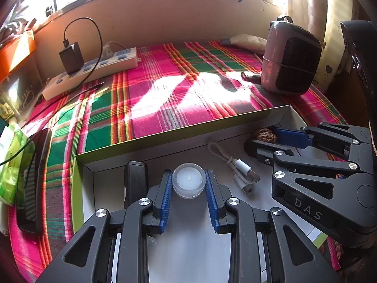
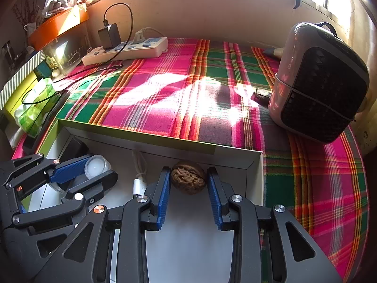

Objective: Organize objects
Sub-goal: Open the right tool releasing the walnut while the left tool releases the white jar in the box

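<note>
**Mia:** White box (image 1: pixel 235 122) on the checked cloth (image 1: pixel 165 89), and both tongs are down inside it. What do they have?

**Ben:** The left gripper (image 1: pixel 188 181) has its blue pads on both sides of a little clear tub (image 1: pixel 188 180). They touch it, so it looks held. The right gripper (image 2: pixel 189 181) has a brown walnut (image 2: pixel 188 180) between its pads, near the far right corner of the box. The pads sit very close, but I cannot tell if they squeeze it.

**Mia:** So how much is done?

**Ben:** I think most of it. A white cable (image 1: pixel 238 167) lies in the box between the two tongs, and a black thing (image 1: pixel 136 179) stands at the left. The tub and the walnut are in the box too, but not let go yet. Out on the cloth a small dark thing (image 1: pixel 250 76) sits by the pink heater (image 1: pixel 289 56), and a phone (image 1: pixel 33 179) lies at the left. Those may be left to do.

**Mia:** Do both cameras show the same?

**Ben:** No. The left one shows the whole cable and its plugs. The right one shows the walnut up close and the striped box (image 2: pixel 21 75) far left.
</note>
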Motion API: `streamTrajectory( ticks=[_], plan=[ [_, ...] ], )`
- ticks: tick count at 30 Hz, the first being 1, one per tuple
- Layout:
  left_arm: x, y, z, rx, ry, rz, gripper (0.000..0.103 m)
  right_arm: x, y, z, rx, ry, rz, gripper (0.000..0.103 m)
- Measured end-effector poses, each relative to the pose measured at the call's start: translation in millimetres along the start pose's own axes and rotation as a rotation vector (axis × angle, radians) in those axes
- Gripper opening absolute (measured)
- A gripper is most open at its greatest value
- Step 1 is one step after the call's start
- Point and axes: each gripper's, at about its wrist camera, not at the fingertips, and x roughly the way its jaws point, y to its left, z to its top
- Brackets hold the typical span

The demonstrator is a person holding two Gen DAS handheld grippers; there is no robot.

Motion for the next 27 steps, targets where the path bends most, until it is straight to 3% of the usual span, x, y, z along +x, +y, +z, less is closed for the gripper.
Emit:
streamTrajectory(
  ticks=[16,19,27],
  plan=[
    [-2,3,-2,-0.010,0.010,0.007,0.027,-4,1,-3,0.010,-0.009,0.008,0.033],
    [-6,3,-3,-0.012,0.007,0.008,0.030,-7,1,-3,0.017,-0.022,0.007,0.043],
    [-20,4,-8,-0.032,-0.011,0.027,0.031,-19,2,-7,0.021,-0.049,-0.005,0.044]
  ],
)
